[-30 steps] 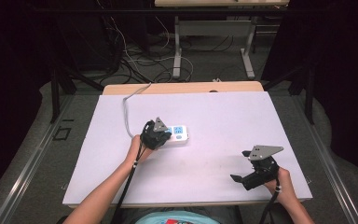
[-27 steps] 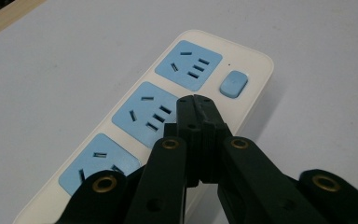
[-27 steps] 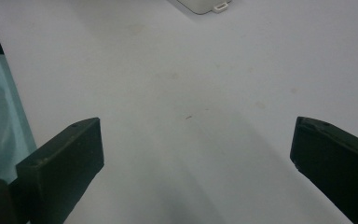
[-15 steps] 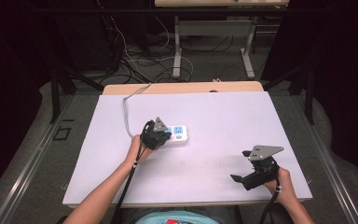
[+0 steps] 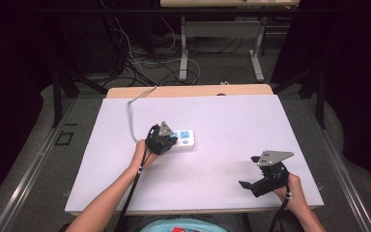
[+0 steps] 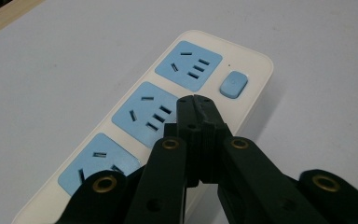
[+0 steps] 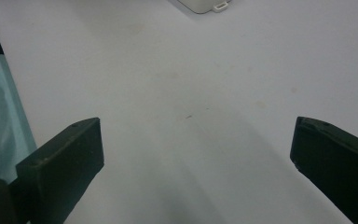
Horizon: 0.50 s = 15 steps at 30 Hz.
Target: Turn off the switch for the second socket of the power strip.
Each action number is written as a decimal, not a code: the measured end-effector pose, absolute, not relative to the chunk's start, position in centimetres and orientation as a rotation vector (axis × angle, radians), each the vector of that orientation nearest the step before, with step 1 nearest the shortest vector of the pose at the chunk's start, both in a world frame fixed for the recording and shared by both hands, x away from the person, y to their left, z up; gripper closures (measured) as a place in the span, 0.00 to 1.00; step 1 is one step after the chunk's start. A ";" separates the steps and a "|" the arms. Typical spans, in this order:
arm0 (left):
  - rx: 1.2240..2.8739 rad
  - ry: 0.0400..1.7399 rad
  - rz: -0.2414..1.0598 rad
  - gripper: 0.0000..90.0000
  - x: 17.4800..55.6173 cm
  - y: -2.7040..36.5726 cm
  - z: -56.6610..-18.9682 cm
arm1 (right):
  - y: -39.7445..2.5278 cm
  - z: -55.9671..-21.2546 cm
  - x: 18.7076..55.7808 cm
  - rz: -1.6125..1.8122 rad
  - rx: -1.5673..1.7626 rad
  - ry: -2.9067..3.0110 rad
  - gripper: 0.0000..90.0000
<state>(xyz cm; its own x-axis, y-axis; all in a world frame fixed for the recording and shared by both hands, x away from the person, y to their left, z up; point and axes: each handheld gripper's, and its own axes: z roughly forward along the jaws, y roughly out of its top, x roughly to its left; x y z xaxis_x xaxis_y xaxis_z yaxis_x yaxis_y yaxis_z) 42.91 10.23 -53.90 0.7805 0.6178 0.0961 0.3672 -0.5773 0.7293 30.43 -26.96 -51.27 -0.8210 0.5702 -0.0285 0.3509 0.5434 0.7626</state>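
Toward the left half of the white bench (image 5: pixel 232 121), closer to its far edge than its near one, the power strip (image 5: pixel 183 140) is lying flat with its grey cord (image 5: pixel 131 116) trailing off toward the far-left corner. The left gripper (image 6: pixel 196 100) is hovering over it with its jaws pressed together and nothing between them, the tips sitting above the middle of 3 blue sockets (image 6: pixel 150 114) and pointing toward the blue switch (image 6: pixel 233 84); whether the tips are actually touching the plastic is hard to judge from this angle. If a press on the switch is what is being lined up, the closed tips are sitting short of it and off to one side, so a push from here risks landing on the socket face or poking into a slot. A sideways shove could also slide the light strip across the smooth surface, since nothing is pinning it. The right gripper (image 5: pixel 265 181), jaws spread wide and empty, is resting near the near-right corner, well apart from the strip and too far off to be steadying it.
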 end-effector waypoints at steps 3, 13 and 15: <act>2.245 0.727 0.442 1.00 42.9 10.3 -53.9 | -26.9 -51.3 30.5 1.146 0.769 2.509 0.02; 2.250 0.721 0.447 1.00 42.9 10.2 -53.8 | -27.0 -51.2 30.4 1.144 0.763 2.508 0.02; 2.248 0.717 0.468 1.00 42.9 10.1 -53.9 | -27.0 -51.3 30.4 1.148 0.767 2.511 0.02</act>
<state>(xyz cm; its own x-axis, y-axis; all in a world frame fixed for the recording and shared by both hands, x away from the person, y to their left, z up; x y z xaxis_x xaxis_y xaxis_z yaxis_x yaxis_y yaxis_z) 42.85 10.07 -53.88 0.7796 0.6154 0.1161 0.3543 -0.5863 0.7285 30.44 -26.98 -51.27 -0.8216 0.5694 -0.0282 0.3512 0.5445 0.7617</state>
